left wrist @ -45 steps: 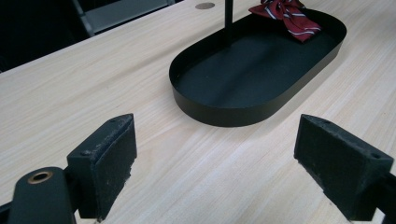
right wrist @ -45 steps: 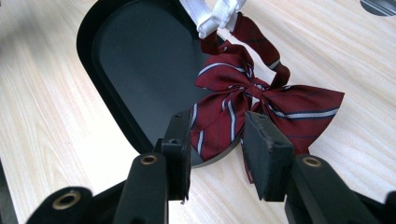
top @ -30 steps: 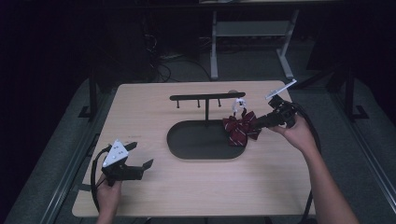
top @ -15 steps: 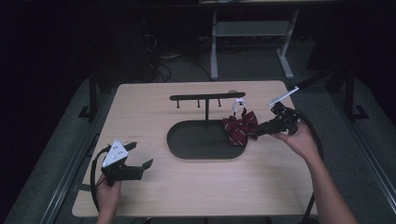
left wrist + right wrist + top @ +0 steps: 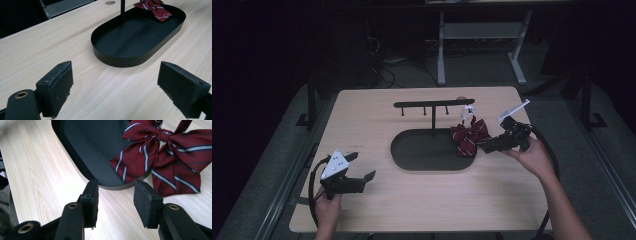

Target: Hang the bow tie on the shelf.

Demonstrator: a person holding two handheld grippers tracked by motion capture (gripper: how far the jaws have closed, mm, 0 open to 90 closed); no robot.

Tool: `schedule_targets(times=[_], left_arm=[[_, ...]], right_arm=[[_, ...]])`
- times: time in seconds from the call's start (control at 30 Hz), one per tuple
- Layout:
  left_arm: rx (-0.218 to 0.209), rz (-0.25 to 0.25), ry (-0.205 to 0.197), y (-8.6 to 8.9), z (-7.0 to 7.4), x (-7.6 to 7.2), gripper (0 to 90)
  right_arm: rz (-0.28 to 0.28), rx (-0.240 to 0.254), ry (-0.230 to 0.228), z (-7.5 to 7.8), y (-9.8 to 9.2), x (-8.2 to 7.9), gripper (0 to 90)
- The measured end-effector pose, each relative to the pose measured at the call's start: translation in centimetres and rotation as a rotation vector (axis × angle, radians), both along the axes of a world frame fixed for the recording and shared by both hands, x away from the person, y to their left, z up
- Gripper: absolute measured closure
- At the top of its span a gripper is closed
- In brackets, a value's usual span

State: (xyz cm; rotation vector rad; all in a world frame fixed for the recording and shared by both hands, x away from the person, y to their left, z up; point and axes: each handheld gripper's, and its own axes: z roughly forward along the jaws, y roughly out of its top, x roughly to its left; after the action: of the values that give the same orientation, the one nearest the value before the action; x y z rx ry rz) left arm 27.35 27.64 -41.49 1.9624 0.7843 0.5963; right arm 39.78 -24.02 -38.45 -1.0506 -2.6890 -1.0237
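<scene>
A dark red striped bow tie [image 5: 469, 137] lies over the right end of a black oval tray [image 5: 412, 162], partly on its rim. Its pale strap [image 5: 467, 114] reaches up near the right end of the tray's T-shaped stand [image 5: 433, 106]. My right gripper [image 5: 484, 146] points at the bow from the right. In the right gripper view the gripper [image 5: 116, 200] is open just short of the bow tie [image 5: 162, 162] and the tray rim [image 5: 82, 170]; its jaws have just been opening, with nothing between them. My left gripper [image 5: 360, 166] stands open at the table's front left, empty.
The left gripper view looks past my left gripper [image 5: 115, 92] across bare wood to the tray [image 5: 120, 60], the stand's post [image 5: 122, 7] and the bow tie [image 5: 152, 7]. Table edges lie close beside both hands. A metal frame [image 5: 482, 30] stands on the floor behind.
My right gripper has sunk a little toward the table beside the bow tie. The bow tie, the tray and my left gripper have stayed where they were.
</scene>
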Motion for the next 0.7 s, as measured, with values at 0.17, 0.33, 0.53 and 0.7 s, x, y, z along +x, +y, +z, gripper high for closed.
schedule_targets(times=[0.17, 0.33, 0.53, 0.7], left_arm=[[0.014, -0.004, 0.000, 0.1, 0.0, 0.0, 12.9], [0.011, -0.004, -0.003, 0.1, 0.0, 0.0, 13.0], [0.011, -0.005, -0.002, 0.1, 0.0, 0.0, 12.9], [0.007, -0.002, 0.002, 0.1, 0.0, 0.1, 13.0]], right_arm=[[0.005, 0.005, -0.006, -0.4, 0.0, -0.6, 54.9], [0.009, 0.012, -0.007, -1.1, -0.2, -1.1, 54.6], [0.014, 0.018, 0.000, -1.8, -0.3, -1.7, 53.7], [0.022, 0.017, 0.015, -2.6, -0.3, -2.3, 53.4]])
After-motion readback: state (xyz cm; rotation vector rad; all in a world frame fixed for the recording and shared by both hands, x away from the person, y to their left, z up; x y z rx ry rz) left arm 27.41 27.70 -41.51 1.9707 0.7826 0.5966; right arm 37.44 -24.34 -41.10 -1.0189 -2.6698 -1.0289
